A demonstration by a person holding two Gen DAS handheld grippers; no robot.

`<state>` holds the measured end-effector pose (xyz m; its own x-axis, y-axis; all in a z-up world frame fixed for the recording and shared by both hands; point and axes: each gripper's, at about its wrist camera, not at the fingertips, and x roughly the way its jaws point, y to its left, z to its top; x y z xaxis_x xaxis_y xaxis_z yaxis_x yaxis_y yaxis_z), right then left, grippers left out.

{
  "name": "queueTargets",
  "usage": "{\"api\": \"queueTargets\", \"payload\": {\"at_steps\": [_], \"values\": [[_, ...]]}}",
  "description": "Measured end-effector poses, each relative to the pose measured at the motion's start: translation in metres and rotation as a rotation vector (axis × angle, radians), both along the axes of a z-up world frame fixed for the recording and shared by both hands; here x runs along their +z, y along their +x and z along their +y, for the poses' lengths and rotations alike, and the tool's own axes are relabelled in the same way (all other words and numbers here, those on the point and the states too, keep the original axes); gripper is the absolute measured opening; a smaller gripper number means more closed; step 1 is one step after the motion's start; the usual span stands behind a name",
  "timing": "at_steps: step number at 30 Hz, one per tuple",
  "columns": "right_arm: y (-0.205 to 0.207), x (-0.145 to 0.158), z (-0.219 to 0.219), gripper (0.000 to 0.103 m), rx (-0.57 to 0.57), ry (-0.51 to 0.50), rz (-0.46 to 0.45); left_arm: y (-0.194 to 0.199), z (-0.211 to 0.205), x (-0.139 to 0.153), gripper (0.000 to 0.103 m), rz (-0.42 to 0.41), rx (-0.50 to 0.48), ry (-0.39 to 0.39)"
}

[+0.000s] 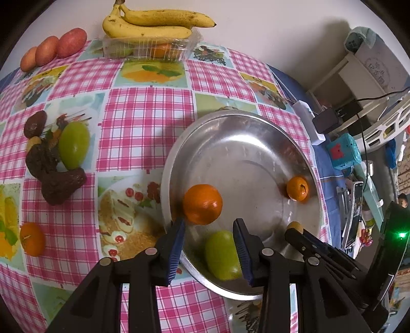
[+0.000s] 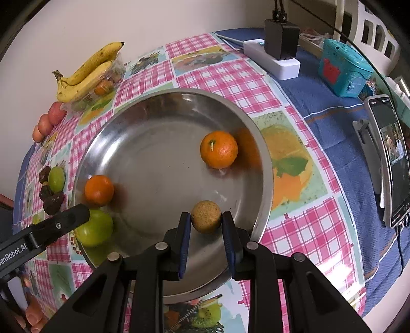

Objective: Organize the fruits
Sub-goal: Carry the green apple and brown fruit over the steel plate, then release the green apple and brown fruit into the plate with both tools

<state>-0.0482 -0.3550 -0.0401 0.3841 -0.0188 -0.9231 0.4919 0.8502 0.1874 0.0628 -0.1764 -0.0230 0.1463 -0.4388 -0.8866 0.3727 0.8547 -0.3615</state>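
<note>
Now, on the left of the tabletop point(image 1: 143, 107) lie a green fruit point(image 1: 73, 146), dark brown fruits point(image 1: 55, 176) and one orange point(image 1: 32, 238). At the back, a clear plastic box point(image 1: 151, 47) holds an orange piece, with bananas point(image 1: 153, 23) on top. The metal plate point(image 2: 159, 143) contains two oranges point(image 2: 219, 149) point(image 2: 99, 190). The left tool point(image 1: 210, 252) pinches a green apple point(image 1: 222, 255) over the plate's rim. The right tool point(image 2: 206, 231) is pressed on a small brown ball-like fruit point(image 2: 206, 216) above the plate.
</note>
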Motion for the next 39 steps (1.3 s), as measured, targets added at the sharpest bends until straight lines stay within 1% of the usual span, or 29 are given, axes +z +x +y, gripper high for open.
{"api": "queueTargets", "payload": {"at_steps": [15,20,25,27,30,39], "values": [[0.002,-0.005,0.003,0.026,0.008,0.009,0.014,0.000,0.006,0.005,0.042,-0.014,0.018,0.012],[0.004,-0.006,0.005,0.026,0.010,0.002,0.019,0.002,0.010,0.006,0.042,-0.012,0.039,0.012],[0.005,-0.005,0.006,0.027,0.005,0.005,0.018,0.004,0.018,0.008,0.042,-0.017,0.065,0.015],[0.004,-0.005,0.005,0.029,0.006,0.006,0.017,0.004,0.020,0.009,0.042,-0.024,0.071,0.021],[0.004,-0.002,0.005,0.035,0.003,-0.002,0.004,0.006,0.026,0.011,0.042,-0.035,0.092,0.028],[0.005,0.013,0.007,0.036,-0.001,-0.022,-0.066,0.014,0.048,0.009,0.044,-0.050,0.162,0.062]]}}
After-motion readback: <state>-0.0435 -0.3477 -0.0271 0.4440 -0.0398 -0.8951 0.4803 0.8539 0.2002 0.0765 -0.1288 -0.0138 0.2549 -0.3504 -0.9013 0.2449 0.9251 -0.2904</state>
